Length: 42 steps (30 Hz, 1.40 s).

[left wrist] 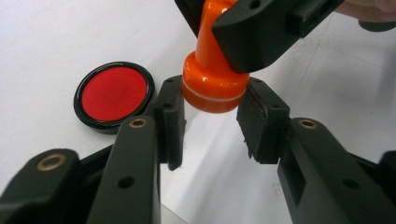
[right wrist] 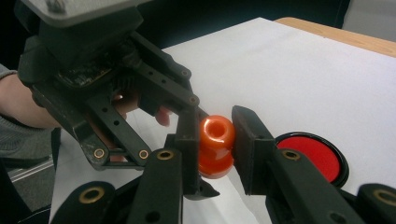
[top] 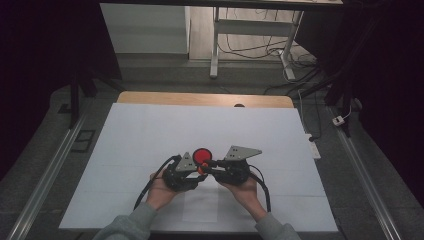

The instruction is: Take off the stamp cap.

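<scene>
An orange stamp (top: 201,169) with a knob handle hangs just above the white sheet, between my two grippers. My right gripper (right wrist: 215,140) is shut on the stamp's (right wrist: 216,133) handle, one pad on each side. My left gripper (left wrist: 210,100) comes at it from the opposite side, and its pads press on the two sides of the stamp's (left wrist: 212,88) wide round base. A round red ink pad (left wrist: 113,93) in a black case lies open on the sheet right beside the stamp, just beyond the grippers in the high view (top: 202,155).
A white sheet (top: 150,135) covers most of the wooden table (top: 200,98). Both forearms come in from the near edge, with cables trailing from the grippers. Beyond the table's far edge are desk legs (top: 215,50) and floor cables.
</scene>
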{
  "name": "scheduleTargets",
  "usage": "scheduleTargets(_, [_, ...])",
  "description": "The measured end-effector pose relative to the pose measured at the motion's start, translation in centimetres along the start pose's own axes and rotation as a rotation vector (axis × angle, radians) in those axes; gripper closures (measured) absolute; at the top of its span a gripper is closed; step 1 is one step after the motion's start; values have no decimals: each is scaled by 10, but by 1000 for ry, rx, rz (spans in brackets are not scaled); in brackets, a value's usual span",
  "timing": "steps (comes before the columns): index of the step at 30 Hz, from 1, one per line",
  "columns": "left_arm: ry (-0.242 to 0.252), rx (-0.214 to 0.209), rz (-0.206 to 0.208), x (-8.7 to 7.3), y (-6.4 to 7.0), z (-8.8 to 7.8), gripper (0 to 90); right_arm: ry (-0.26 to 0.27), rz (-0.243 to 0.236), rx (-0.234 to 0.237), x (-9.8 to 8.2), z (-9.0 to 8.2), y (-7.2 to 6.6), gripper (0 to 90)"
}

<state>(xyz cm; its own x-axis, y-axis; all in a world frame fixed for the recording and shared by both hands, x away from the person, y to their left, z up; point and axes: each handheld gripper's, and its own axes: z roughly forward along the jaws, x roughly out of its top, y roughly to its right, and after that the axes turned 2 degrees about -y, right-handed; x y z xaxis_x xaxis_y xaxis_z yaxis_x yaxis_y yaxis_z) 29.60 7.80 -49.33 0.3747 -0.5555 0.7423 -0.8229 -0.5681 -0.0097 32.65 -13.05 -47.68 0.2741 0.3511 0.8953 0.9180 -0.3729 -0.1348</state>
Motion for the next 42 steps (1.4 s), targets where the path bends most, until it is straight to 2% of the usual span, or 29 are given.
scheduleTargets(11, [4, 6, 3, -1, 0, 0, 641, 0, 4, 3, -1, 1, 0, 729])
scheduleTargets(18, [2, 24, 22, -1, 2, 0, 653, 0, 5, 3, -1, 1, 0, 729])
scheduleTargets(35, [-8, 28, 38, -3, 2, 1, 658, -5, -37, -18, -2, 3, -4, 732])
scheduleTargets(42, [-9, 32, 42, -3, 3, 2, 658, -6, -34, -18, -2, 3, -4, 734])
